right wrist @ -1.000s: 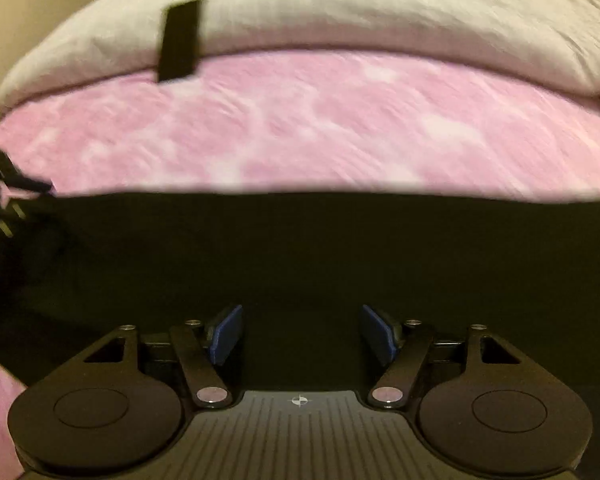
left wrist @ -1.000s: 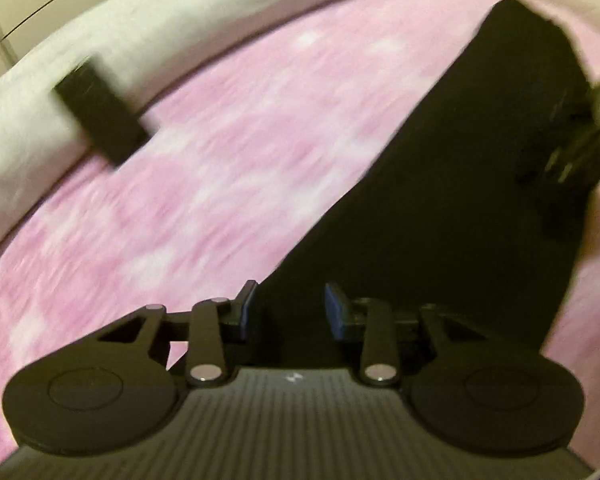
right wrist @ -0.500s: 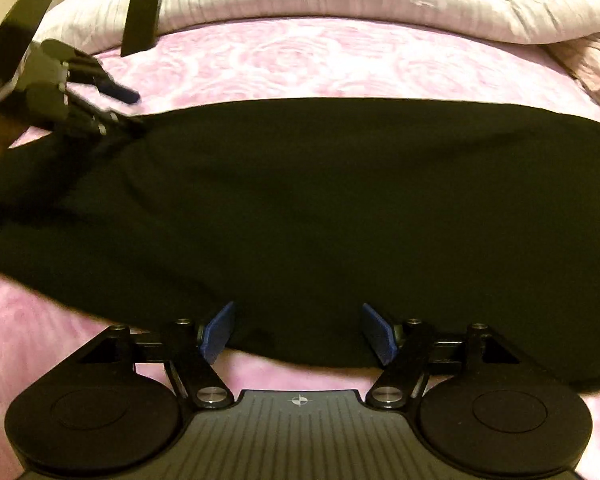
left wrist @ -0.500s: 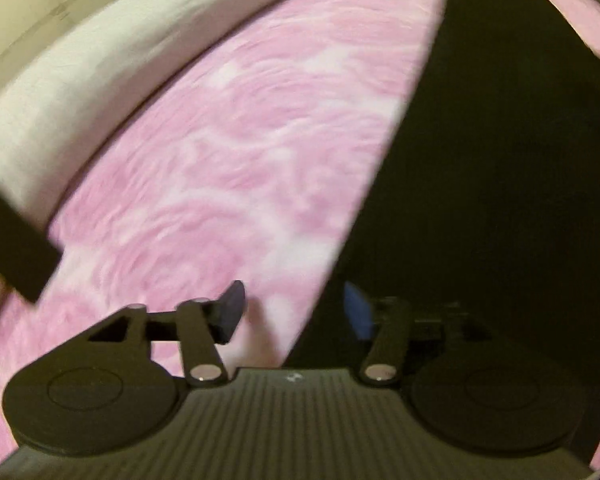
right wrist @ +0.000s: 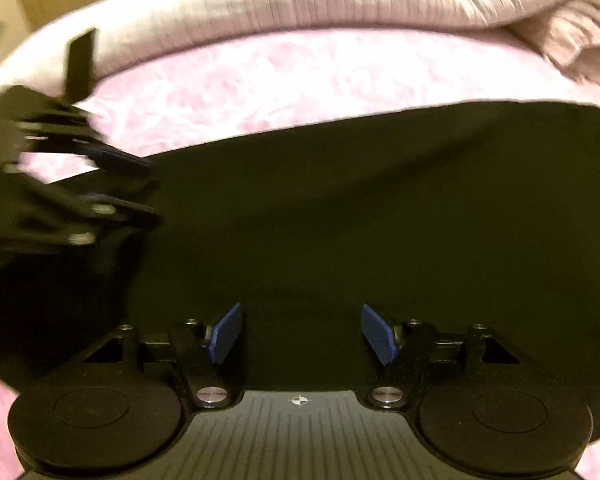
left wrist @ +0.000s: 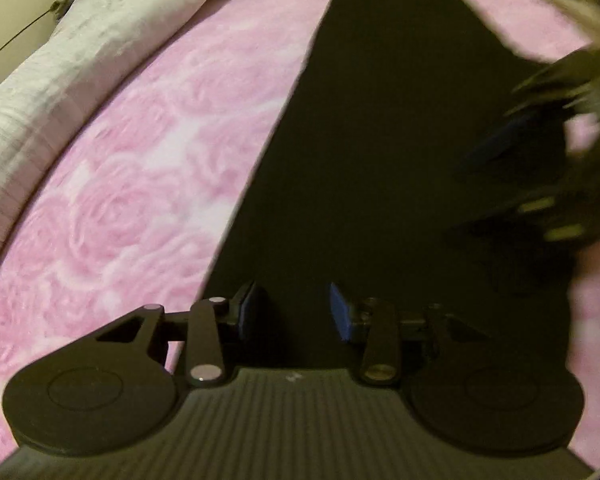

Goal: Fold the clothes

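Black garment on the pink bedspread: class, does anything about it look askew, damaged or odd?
Nothing stands out. The black garment lies spread fairly flat on the pink rose-patterned bedspread, with both open grippers, left and right, over it.

No readable text

No words, brands, labels or numbers can be read in either view. The only sign is a small round crosshair mark on the right gripper body, centred just behind its two open fingers.

Black garment, spread flat on pink blanket
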